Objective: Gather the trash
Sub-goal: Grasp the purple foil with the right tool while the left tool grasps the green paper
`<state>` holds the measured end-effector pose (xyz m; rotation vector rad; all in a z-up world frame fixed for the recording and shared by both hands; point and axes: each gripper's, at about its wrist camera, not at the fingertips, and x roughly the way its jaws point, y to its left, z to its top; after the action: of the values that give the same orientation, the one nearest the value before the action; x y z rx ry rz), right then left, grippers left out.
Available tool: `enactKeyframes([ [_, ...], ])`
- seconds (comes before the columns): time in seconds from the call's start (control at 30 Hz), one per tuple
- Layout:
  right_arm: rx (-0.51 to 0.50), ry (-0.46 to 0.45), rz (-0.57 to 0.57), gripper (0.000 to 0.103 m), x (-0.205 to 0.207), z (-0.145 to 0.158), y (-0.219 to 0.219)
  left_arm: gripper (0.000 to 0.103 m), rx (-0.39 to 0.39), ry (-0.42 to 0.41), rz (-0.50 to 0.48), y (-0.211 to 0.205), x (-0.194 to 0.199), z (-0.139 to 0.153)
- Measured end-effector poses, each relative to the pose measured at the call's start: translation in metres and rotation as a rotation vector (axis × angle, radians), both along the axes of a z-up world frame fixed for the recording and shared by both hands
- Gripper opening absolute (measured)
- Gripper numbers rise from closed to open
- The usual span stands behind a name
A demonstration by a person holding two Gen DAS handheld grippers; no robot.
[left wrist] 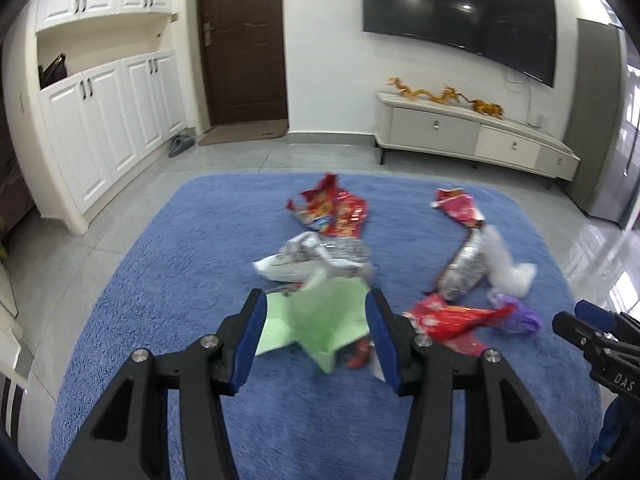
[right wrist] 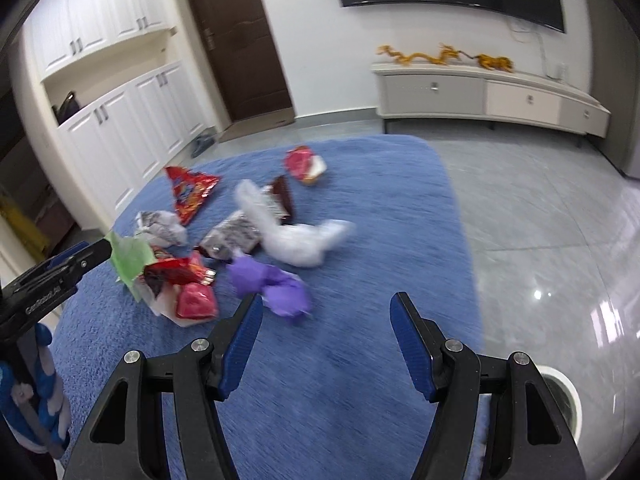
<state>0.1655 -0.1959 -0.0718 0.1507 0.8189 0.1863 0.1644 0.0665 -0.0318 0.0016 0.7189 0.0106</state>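
Snack wrappers lie scattered on a blue rug (left wrist: pixel 168 280). My left gripper (left wrist: pixel 316 300) is shut on a crumpled light-green paper (left wrist: pixel 324 320), which spans both blue pads and is lifted off the rug. From the right wrist view the same green paper (right wrist: pixel 130 258) sticks out at the left gripper's tip (right wrist: pixel 100 250). Beyond it lie a red snack bag (left wrist: pixel 332 212), a silver wrapper (left wrist: pixel 316 256) and a red wrapper (left wrist: pixel 452 320). My right gripper (right wrist: pixel 328 304) is open over bare rug, with a purple wad (right wrist: pixel 272 284) just beyond its left finger.
A white plastic bag (right wrist: pixel 296 240) and a silver-black packet (right wrist: pixel 234 236) lie mid-rug. A round white bin rim (right wrist: pixel 564 396) shows at the lower right, on the glossy tile floor. White cabinets (left wrist: pixel 100 132), a brown door (left wrist: pixel 244 44) and a TV console (left wrist: pixel 472 136) line the walls.
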Motion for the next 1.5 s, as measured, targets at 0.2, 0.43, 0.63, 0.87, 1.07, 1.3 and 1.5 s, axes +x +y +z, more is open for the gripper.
enactKeyframes([
  [0.2, -0.014, 0.011, 0.062, 0.066, 0.024, -0.007, 0.031, 0.049, -0.057, 0.025, -0.012, 0.016, 0.016, -0.014],
  [0.43, -0.013, 0.053, 0.069, 0.066, 0.044, -0.027, 0.042, 0.049, -0.115, 0.098, -0.021, 0.020, 0.030, -0.032],
  [0.63, -0.010, 0.054, 0.071, 0.056, 0.046, -0.034, 0.043, 0.049, -0.142, 0.141, -0.014, 0.022, 0.032, -0.045],
  [0.87, 0.001, 0.042, 0.066, 0.053, 0.039, -0.032, 0.039, 0.031, -0.137, 0.138, -0.014, 0.018, 0.028, -0.041],
  [1.07, 0.008, 0.036, 0.060, 0.052, 0.023, -0.032, 0.040, 0.024, -0.177, 0.134, -0.017, 0.021, 0.013, -0.035],
  [1.3, 0.030, 0.028, 0.044, 0.052, 0.002, -0.030, 0.037, 0.024, -0.182, 0.096, 0.027, 0.019, -0.011, -0.023],
  [1.5, 0.042, 0.023, 0.046, 0.052, -0.020, -0.029, 0.037, 0.024, -0.145, 0.058, 0.043, 0.008, -0.035, -0.013],
])
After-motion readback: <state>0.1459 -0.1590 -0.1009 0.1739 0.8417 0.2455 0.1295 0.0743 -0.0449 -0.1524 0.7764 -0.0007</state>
